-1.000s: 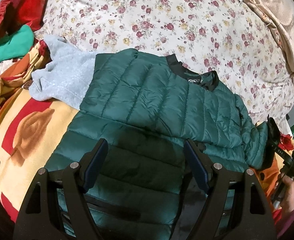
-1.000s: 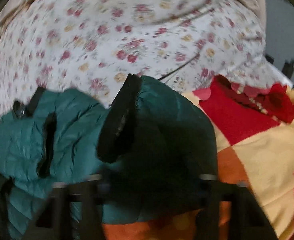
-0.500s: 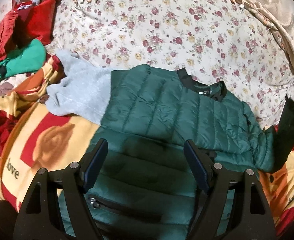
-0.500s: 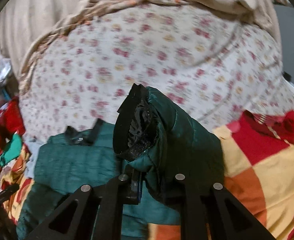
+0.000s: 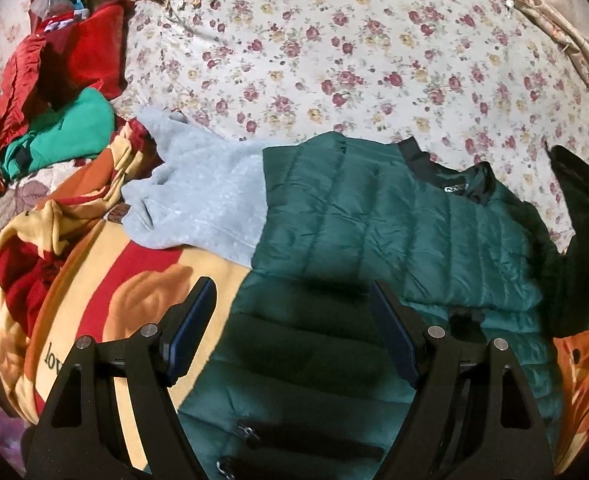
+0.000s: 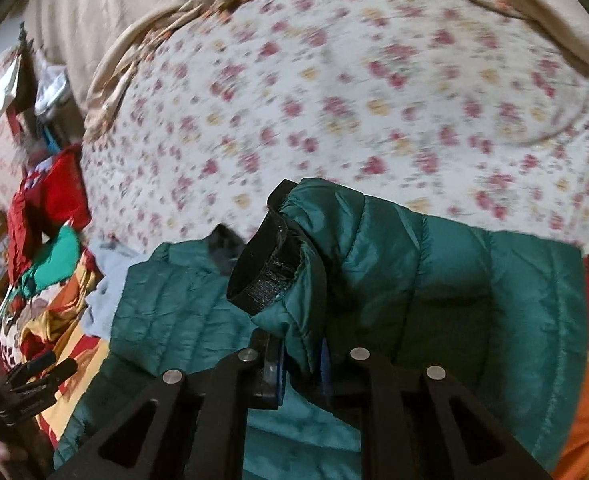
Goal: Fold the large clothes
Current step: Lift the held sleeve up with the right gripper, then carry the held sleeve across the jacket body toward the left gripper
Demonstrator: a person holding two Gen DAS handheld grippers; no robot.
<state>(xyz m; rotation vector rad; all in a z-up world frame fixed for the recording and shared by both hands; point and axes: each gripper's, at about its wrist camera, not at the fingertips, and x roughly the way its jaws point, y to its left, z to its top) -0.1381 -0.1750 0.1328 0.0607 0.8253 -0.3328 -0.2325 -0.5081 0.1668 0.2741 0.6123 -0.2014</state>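
Fingers (image 6: pixel 272 376) of the right gripper (image 6: pixel 300 372) were clamped on the black-cuffed sleeve (image 6: pixel 334 248) of a dark green quilted puffer jacket (image 5: pixel 374 232), spread on a floral-sheeted bed (image 5: pixel 334 60). Left gripper (image 5: pixel 294 332) fingers were held apart above the jacket's lower part, empty.

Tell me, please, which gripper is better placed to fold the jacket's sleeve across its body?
Right: the right gripper is shut on the green jacket's sleeve; the left gripper hangs open above the jacket's body.
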